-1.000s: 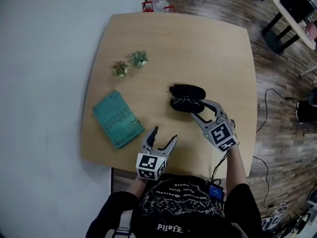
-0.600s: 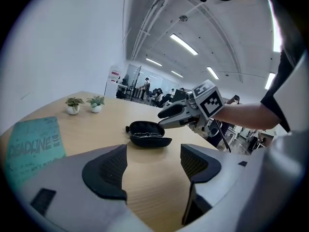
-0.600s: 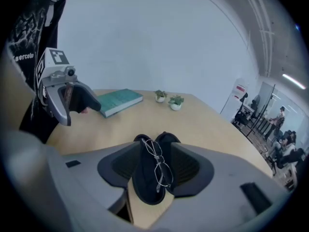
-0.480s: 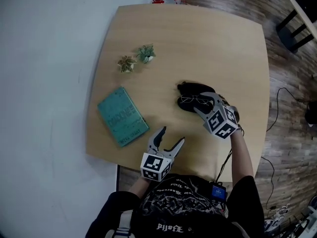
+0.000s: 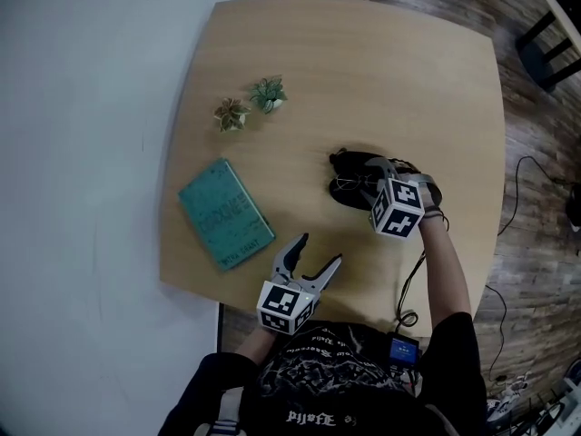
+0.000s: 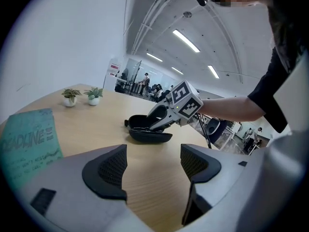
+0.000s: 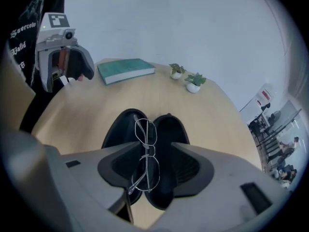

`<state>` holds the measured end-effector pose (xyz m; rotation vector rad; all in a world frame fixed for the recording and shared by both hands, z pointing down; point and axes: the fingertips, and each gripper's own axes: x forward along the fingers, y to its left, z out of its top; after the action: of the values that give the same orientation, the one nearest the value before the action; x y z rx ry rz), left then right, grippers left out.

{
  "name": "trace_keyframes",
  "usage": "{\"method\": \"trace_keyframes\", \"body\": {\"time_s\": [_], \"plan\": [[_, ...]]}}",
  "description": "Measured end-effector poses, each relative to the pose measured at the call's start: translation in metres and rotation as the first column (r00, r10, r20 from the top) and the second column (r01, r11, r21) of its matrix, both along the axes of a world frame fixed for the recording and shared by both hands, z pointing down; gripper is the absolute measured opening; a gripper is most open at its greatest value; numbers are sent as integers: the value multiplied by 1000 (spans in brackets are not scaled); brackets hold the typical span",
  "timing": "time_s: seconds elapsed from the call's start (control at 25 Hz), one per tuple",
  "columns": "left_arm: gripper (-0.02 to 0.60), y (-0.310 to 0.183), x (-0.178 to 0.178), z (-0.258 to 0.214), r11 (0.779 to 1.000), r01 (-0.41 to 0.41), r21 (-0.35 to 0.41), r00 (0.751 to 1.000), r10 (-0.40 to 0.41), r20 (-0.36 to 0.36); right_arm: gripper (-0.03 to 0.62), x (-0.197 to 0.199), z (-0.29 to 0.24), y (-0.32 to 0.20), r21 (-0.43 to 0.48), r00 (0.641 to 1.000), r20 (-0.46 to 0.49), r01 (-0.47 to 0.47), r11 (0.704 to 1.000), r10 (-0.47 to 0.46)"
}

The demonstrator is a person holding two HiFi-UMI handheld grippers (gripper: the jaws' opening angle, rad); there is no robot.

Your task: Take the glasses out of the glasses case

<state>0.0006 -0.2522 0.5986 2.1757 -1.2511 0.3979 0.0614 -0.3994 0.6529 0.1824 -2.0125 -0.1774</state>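
Right gripper view: our right gripper (image 7: 153,170) holds its jaws wide astride the wire glasses (image 7: 146,151), not yet pinching, placed to lift them from the open black glasses case (image 7: 171,129). Our left gripper (image 5: 320,251) gapes empty at the case's seven o'clock. A second ago the right gripper sat at the case's four o'clock; it has since dropped over it.

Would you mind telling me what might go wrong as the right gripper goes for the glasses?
The glasses are thin wire; when the open right gripper closes, a hard or off-centre squeeze might bend them or let them slip. The left gripper is open, apart from the case, so nothing steadies it; it could slide or lift along.
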Motion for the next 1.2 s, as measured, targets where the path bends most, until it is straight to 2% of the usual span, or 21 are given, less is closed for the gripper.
{"method": "trace_keyframes", "body": {"time_s": [0.16, 0.48, 0.56, 0.64, 0.84, 1.2], "plan": [[356, -7, -7, 5, 1000, 18, -6, 1000, -18, 11, 209, -2, 18, 2, -27, 999, -39, 34, 999, -35], [356, -8, -14, 18, 999, 29, -32, 999, -28, 39, 209, -7, 30, 5, -91, 997, -48, 50, 995, -54], [356, -8, -14, 20, 999, 28, -37, 999, -26, 40, 172, -7, 32, 8, -115, 997, -54, 57, 992, -64], [356, -9, -13, 21, 999, 23, -39, 999, -21, 42, 161, -7, 34, 10, -134, 996, -56, 57, 989, -65], [356, -10, -16, 23, 999, 29, -39, 999, -28, 43, 135, -7, 34, 12, -184, 998, -40, 42, 982, -50], [356, -10, -22, 25, 998, 45, -37, 998, -44, 43, 127, -10, 28, 14, -182, 999, 20, 37, 983, -34]]}}
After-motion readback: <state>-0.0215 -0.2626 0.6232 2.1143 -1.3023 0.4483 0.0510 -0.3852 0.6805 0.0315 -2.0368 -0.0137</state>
